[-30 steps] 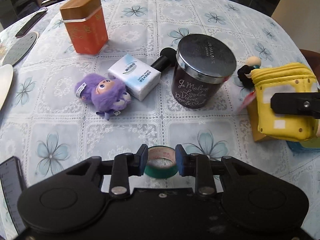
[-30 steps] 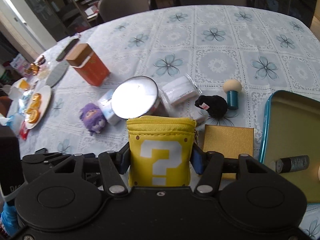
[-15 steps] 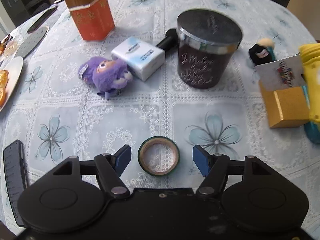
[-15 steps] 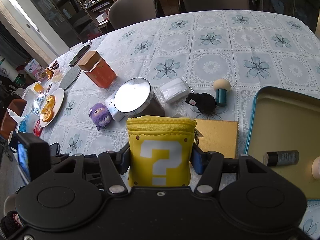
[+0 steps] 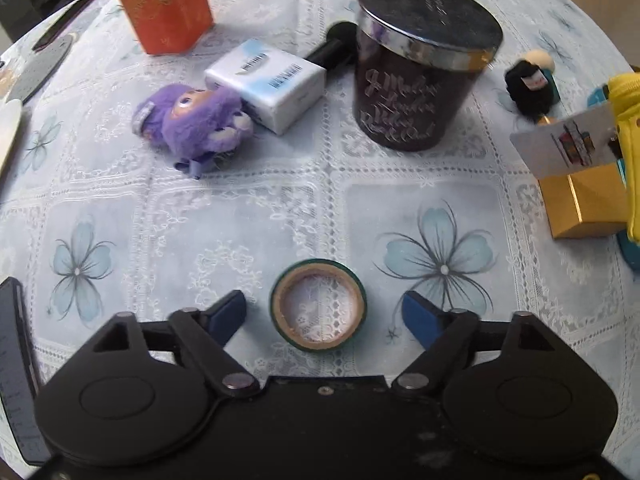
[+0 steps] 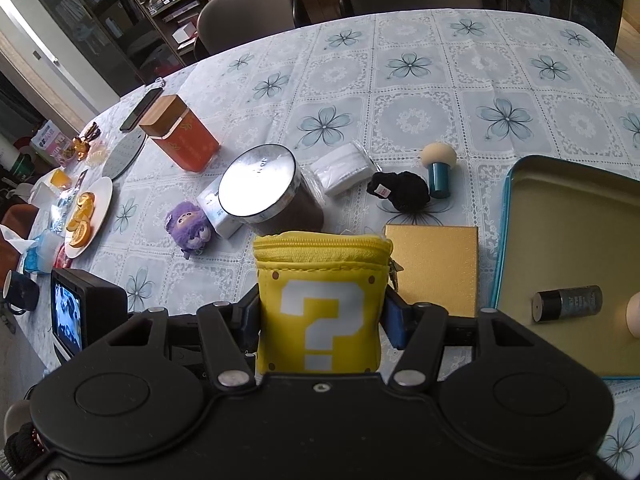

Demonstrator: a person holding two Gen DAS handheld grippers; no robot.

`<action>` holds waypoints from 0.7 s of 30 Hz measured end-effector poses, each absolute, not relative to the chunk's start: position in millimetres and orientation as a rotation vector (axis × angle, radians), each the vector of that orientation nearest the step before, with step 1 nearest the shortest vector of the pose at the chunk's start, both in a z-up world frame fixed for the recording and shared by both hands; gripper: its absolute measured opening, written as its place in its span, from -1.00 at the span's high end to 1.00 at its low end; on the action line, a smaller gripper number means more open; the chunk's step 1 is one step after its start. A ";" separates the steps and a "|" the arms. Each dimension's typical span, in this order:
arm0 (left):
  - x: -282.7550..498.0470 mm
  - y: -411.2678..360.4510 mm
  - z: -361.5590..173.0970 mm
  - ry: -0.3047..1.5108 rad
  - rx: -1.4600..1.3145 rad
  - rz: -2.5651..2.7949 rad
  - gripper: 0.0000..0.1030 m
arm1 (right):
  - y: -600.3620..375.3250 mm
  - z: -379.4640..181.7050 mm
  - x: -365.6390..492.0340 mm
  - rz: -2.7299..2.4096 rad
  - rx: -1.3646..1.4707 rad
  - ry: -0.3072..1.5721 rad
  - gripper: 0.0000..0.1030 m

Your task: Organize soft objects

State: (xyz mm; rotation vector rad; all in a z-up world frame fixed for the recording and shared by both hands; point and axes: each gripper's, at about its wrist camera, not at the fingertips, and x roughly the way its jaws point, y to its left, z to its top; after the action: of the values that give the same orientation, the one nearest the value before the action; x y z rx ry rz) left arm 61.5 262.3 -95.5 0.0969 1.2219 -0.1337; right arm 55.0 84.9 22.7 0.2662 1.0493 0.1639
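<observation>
right tool point(image 6: 322, 316) clamped a yellow question-mark pouch point(image 6: 320, 304) above the counter point(image 6: 440, 92) | gold box point(image 6: 436, 264) just behind | purple plush point(image 6: 190, 228) beside dark jar point(image 6: 272, 188) | open teal tin point(image 6: 568, 216) at right

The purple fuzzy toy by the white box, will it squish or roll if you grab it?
The purple plush toy looks fluffy, so it would probably squish and feel light. Lying on its side against the tissue pack, it seems unlikely to roll. Fuzzy fur may slip slightly.

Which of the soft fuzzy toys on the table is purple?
The purple plush doll, lying beside the white tissue pack. The other fuzzy one, the black pom-pom by the teal mushroom-shaped sponge, is black.
</observation>
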 end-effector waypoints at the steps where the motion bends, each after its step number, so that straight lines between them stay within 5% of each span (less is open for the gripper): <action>1: 61.3 264.0 -92.5 1.219 0.087 -0.134 -0.11 | 85.8 23.9 54.7 0.164 0.264 1.046 -0.10; 2: 62.3 266.7 -90.1 1.222 0.073 -0.136 0.12 | 86.4 25.2 54.5 0.165 0.262 1.042 -0.10; 11: 63.4 243.3 -37.0 1.190 0.028 -0.149 0.12 | 64.7 52.7 50.0 0.163 0.277 0.965 -0.10; 21: 44.8 107.3 29.5 1.068 0.103 -0.359 0.12 | -49.4 83.7 15.6 -0.048 0.350 0.878 -0.10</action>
State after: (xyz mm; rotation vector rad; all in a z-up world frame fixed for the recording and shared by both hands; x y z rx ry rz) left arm 44.8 107.3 29.5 0.1029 1.0677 -0.3587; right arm 15.6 -49.4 83.7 0.3503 0.8778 -0.0485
